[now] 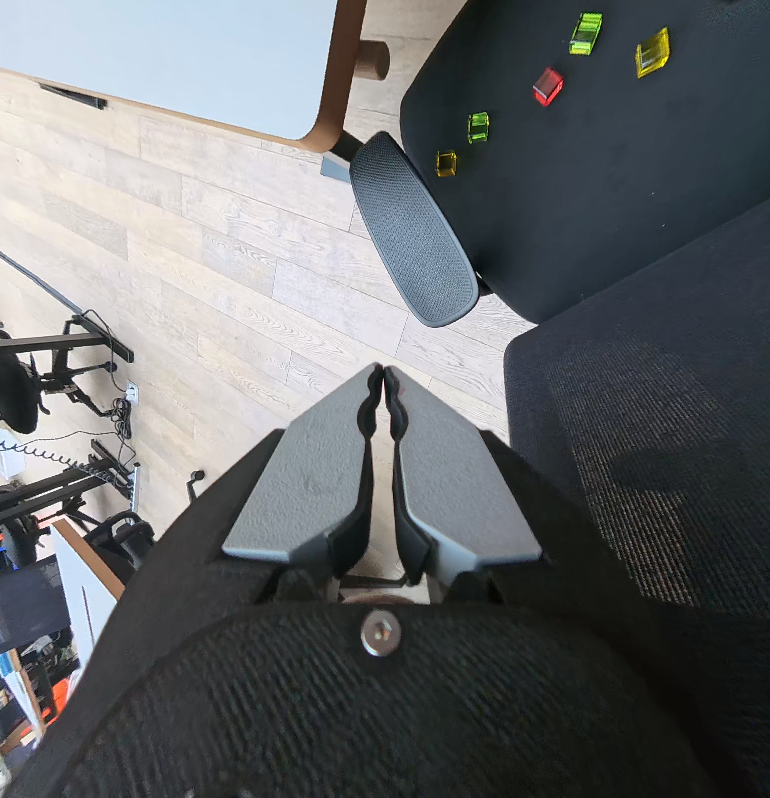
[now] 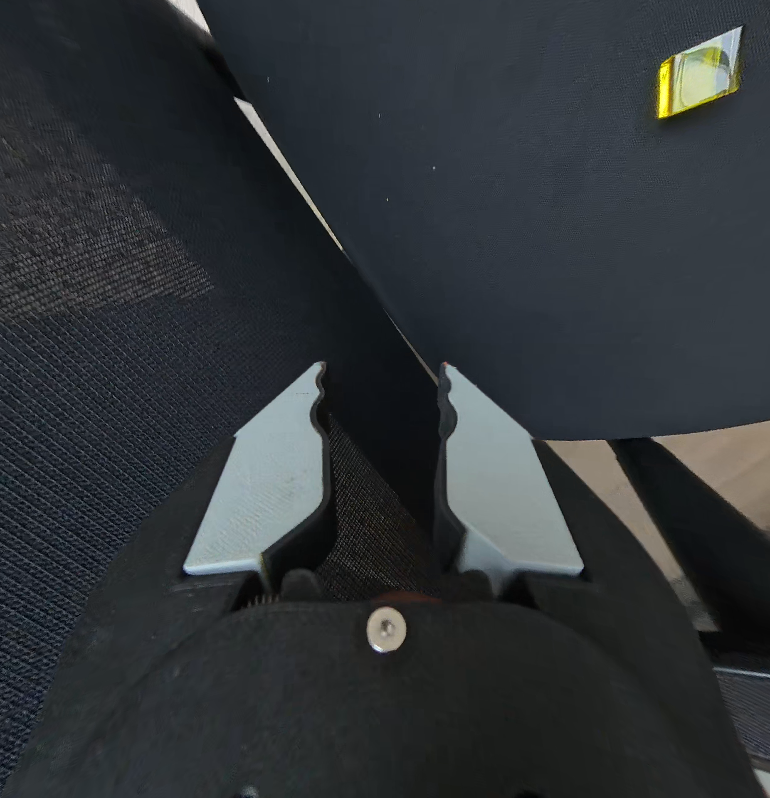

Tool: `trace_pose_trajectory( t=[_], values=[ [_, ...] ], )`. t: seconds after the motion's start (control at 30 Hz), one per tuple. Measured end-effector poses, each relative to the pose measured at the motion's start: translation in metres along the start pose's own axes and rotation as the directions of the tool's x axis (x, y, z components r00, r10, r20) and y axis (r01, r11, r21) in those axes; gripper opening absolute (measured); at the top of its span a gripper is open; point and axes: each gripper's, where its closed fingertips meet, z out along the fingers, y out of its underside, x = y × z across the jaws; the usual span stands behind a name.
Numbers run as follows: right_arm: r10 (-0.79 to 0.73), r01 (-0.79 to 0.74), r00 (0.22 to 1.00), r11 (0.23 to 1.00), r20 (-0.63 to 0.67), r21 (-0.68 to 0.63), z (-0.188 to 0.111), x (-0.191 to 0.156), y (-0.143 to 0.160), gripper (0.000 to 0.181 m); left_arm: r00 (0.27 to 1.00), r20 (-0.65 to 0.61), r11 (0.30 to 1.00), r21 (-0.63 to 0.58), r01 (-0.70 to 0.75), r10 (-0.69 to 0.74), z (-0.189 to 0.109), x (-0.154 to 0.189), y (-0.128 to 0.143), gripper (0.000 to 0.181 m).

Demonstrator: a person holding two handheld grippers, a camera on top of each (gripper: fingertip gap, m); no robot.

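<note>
Several small clear plastic blocks lie on a black chair seat (image 1: 590,194): a yellow one (image 1: 446,163), a green one (image 1: 478,127), a red one (image 1: 548,86), a second green (image 1: 585,33) and a larger yellow (image 1: 652,52). My left gripper (image 1: 383,372) is shut and empty, held over the wooden floor beside the chair's armrest (image 1: 411,231), far from the blocks. My right gripper (image 2: 382,371) is open and empty, over the gap between the mesh backrest (image 2: 94,345) and the seat (image 2: 547,237). A yellow block (image 2: 698,77) lies on the seat ahead to the right.
A white table with a wooden edge (image 1: 331,86) stands beyond the chair. The mesh backrest (image 1: 655,432) lies right of my left gripper. Desk frames, cables and another chair (image 1: 72,388) stand far left on the plank floor (image 1: 202,242). Spacing between my two grippers at the tips: around 40 cm.
</note>
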Motion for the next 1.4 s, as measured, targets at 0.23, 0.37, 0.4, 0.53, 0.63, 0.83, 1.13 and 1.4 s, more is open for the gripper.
trace_pose_trajectory(
  t=[0.23,0.37,0.4,0.53,0.63,0.83,1.13,1.4],
  values=[
    [0.031,-0.032,0.999,0.996,0.021,0.087,-0.011,0.004,-0.005,0.039,1.0,-0.017,0.999,-0.027,-0.018,0.018,0.0,0.009,0.005,0.0],
    [-0.128,0.134,0.991,0.977,-0.043,0.164,-0.025,-0.002,-0.019,0.017,0.997,-0.041,0.997,-0.036,-0.064,0.062,-0.001,0.02,0.006,0.0],
    [-0.202,0.209,0.978,0.964,-0.059,0.162,-0.026,-0.008,-0.022,0.013,0.997,-0.047,0.997,-0.039,-0.07,0.068,-0.001,0.022,0.006,0.0],
    [-0.456,0.469,0.883,0.864,-0.112,0.181,-0.03,-0.038,-0.035,0.0,0.991,-0.114,0.996,-0.038,-0.078,0.073,-0.003,0.033,0.007,0.0],
    [-0.407,0.429,0.903,0.879,-0.139,0.207,-0.032,-0.032,-0.048,0.0,0.988,-0.132,0.995,-0.047,-0.091,0.084,-0.003,0.037,0.009,0.0],
    [-0.414,0.441,0.896,0.874,-0.163,0.205,-0.031,-0.016,-0.052,0.0,0.987,-0.134,0.993,-0.066,-0.099,0.09,-0.002,0.038,0.011,0.0],
    [-0.34,0.381,0.92,0.89,-0.193,0.251,-0.009,-0.011,-0.054,0.0,0.978,-0.19,0.992,-0.105,0.071,-0.09,-0.01,0.039,0.007,0.0],
    [-0.405,0.523,0.826,0.809,-0.392,0.267,0.0,0.021,-0.076,0.0,0.956,-0.261,0.989,-0.093,0.115,-0.135,-0.009,0.051,0.012,0.0]
  ],
)
